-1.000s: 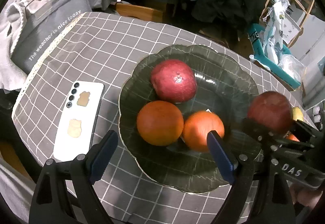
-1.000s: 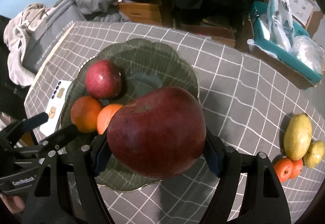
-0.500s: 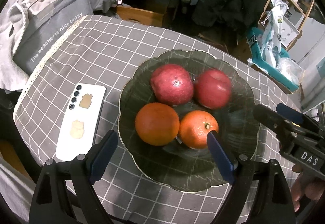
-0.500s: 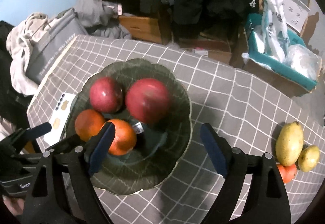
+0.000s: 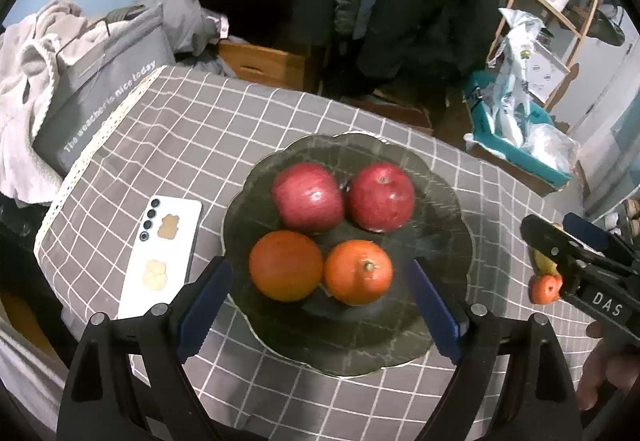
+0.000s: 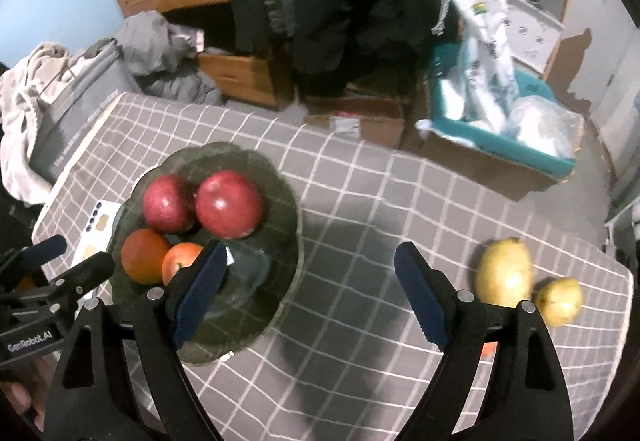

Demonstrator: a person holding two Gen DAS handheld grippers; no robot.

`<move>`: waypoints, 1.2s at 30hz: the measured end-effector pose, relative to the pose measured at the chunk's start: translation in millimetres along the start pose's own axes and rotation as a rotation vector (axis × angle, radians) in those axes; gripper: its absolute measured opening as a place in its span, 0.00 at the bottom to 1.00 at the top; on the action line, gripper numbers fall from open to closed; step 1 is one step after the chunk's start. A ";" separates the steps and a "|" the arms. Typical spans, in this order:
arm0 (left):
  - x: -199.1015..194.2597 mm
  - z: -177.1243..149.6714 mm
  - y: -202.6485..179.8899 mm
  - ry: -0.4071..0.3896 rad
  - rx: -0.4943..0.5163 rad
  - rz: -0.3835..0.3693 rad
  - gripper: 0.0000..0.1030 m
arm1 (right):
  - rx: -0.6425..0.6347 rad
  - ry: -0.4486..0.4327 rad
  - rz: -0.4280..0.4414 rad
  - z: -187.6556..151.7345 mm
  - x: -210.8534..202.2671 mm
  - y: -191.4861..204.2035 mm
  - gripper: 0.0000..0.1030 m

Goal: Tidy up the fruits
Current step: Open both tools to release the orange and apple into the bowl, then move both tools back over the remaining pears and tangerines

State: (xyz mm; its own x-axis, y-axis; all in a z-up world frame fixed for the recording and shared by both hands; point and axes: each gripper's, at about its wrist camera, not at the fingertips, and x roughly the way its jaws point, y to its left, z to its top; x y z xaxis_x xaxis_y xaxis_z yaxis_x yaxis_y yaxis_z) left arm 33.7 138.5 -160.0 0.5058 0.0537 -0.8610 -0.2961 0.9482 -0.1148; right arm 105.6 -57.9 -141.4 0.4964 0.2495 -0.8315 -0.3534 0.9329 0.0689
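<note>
Both fisheye views are dimly lit from overhead; small glints are seen on the apples (image 5: 380, 197), soft shadows are cast on the tablecloth (image 6: 360, 201), edges are bent and vignetted, and the right view is slightly blurred

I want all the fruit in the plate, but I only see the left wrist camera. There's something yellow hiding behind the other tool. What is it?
Observer: It's a big pear, lying on the checked cloth to the right of the plate.
Operator: Is it all alone?
Observer: No. A small pear lies at its right side, and the two look to be touching.
Operator: Is the right tool carrying any fruit?
Observer: No. The right tool is open, its jaws have just been opening, and nothing is between them.
</note>
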 end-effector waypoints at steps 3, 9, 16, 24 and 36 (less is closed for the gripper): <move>-4.8 0.4 -8.2 -0.010 0.015 -0.006 0.88 | 0.006 -0.019 -0.028 -0.6 -15.1 -11.3 0.84; -14.2 0.1 -27.9 -0.026 0.045 -0.029 0.88 | 0.029 -0.050 -0.068 -5.6 -40.7 -33.3 0.84; -24.2 -1.9 -59.9 -0.041 0.105 -0.056 0.88 | 0.054 -0.081 -0.123 -16.1 -69.9 -60.8 0.84; -29.8 -7.6 -94.5 -0.045 0.167 -0.080 0.88 | 0.089 -0.098 -0.173 -31.2 -96.5 -92.4 0.84; -34.2 -14.0 -143.7 -0.047 0.245 -0.123 0.88 | 0.162 -0.116 -0.235 -57.1 -128.1 -141.2 0.84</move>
State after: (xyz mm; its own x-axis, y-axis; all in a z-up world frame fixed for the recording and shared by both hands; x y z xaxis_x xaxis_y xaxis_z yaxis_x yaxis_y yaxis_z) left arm 47.6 -4.0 -121.0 0.5649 -0.0577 -0.8231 -0.0280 0.9956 -0.0891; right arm 46.6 -236.4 -76.1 0.6398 0.0411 -0.7674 -0.0918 0.9955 -0.0232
